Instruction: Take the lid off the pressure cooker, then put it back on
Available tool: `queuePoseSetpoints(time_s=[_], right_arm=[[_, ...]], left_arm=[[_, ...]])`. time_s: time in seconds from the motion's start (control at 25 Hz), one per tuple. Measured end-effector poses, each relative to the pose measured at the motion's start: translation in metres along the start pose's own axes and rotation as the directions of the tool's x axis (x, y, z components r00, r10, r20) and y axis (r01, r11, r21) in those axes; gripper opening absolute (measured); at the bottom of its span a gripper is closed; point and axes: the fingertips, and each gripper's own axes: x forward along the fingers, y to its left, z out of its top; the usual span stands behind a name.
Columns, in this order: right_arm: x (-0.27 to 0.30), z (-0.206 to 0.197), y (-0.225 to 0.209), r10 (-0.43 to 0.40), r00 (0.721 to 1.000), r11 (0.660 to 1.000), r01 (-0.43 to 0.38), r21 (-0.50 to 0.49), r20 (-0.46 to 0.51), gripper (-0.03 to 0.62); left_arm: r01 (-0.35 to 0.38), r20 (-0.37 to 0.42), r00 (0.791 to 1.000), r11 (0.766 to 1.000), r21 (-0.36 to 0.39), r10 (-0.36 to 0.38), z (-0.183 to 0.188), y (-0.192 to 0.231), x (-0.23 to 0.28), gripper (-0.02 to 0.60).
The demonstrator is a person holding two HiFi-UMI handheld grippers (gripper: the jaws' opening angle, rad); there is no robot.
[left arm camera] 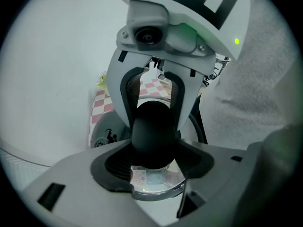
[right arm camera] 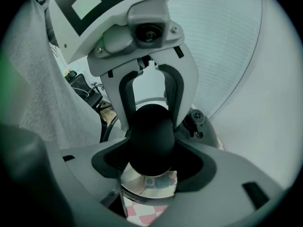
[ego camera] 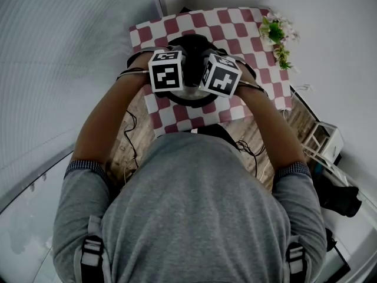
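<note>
**Two pairs of jaws are sharing one round knob**

The lid [left arm camera: 158,187] is lying directly beneath both pairs of jaws. Its shiny metal and a label are showing under the black knob [left arm camera: 151,134] at its centre. The cooker [ego camera: 189,101] is sitting on the checked surface [ego camera: 235,22], with the marker cubes covering most of it in the head view. No view is showing whether the lid is locked on the pot or already free.

The left gripper [left arm camera: 151,167] is clamping the knob between its jaws. The right gripper [right arm camera: 150,167] is clamping the same knob from the opposite side. The two are facing each other across it, their tips nearly meeting.

The likeliest trouble, as I am judging it:

- **Slipping:** The pads are pressing on a smooth, rounded shape. If the lid is locked and the hands are pulling straight up, both pairs could be sliding off the top.
- **Fighting each other:** If the hands are not turning together, one pair is dragging over the knob, or the tips are knocking into each other.
- **Tilting:** If one side is rising faster than the other, the rim is catching on the pot and pulling the cooker across the cloth.
- **The valve [right arm camera: 196,120]:** It is standing just beside the jaws, so a slipping jaw could be striking it.
</note>
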Motion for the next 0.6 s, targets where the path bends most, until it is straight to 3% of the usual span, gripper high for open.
queuePoseSetpoints(time_s=[0.6], right_arm=[[-0.036,0.002,0.022,-0.098,0.995,0.995,0.098,0.002,0.009,0.291]], left_arm=[[-0.058,0.015,0.998,0.994,0.088,0.057,0.027,-0.024,-0.026,0.299]])
